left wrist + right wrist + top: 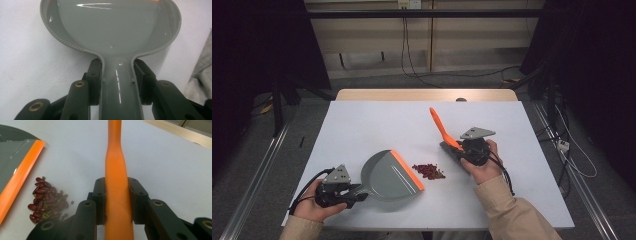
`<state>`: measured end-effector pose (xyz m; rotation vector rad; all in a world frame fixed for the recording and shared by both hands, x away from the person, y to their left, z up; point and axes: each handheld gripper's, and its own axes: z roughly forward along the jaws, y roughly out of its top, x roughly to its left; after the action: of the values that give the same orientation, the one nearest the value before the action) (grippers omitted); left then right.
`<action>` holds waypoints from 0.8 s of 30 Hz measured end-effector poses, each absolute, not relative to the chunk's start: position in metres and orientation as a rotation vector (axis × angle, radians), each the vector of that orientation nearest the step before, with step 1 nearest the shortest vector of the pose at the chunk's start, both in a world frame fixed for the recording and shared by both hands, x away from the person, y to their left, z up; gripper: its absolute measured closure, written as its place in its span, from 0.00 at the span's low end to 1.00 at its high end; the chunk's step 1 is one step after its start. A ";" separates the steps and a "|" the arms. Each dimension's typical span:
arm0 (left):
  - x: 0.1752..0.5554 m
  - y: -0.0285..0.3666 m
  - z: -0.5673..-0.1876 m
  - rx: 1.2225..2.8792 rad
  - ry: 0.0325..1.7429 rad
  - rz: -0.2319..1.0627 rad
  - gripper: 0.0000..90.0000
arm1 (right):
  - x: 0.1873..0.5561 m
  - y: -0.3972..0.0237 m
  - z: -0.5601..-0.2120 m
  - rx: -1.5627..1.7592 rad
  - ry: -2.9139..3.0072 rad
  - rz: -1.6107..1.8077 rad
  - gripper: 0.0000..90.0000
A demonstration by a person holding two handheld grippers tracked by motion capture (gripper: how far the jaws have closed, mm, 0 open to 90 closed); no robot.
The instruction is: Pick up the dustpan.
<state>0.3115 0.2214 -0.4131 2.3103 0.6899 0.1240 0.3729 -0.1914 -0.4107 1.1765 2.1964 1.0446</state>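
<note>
A grey dustpan (384,176) with an orange lip lies flat on the white table (362,125), its mouth facing right. My left gripper (356,193) is shut on the dustpan's handle (117,95), one pad on each side. A small pile of red beans and green bits (428,171) sits just right of the lip. My right gripper (460,149) is shut on the orange handle of a brush (441,127), which slants up and away to the left. Along the right gripper's jaws, the brush handle (115,165) runs up the middle, with the beans (46,200) and the dustpan lip (20,172) at the left.
A wooden strip (427,94) runs along the table's far edge. Bare white table lies at the far left and far right. Cables (572,150) trail on the floor to the right, and metal rails flank the table.
</note>
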 end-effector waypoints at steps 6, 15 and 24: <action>0.312 0.219 -0.414 2.328 0.680 0.113 0.70 | 0.372 -0.188 -0.413 1.160 2.231 1.031 0.79; 0.310 0.213 -0.416 2.333 0.648 0.074 0.70 | 0.368 -0.180 -0.414 1.125 2.229 1.015 0.79; 0.307 0.207 -0.418 2.333 0.648 0.071 0.70 | 0.363 -0.183 -0.417 1.106 2.224 1.033 0.78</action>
<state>0.3067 0.2074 -0.4179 2.3327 0.6481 0.0706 0.3631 -0.1832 -0.4169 1.1064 2.2236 1.0330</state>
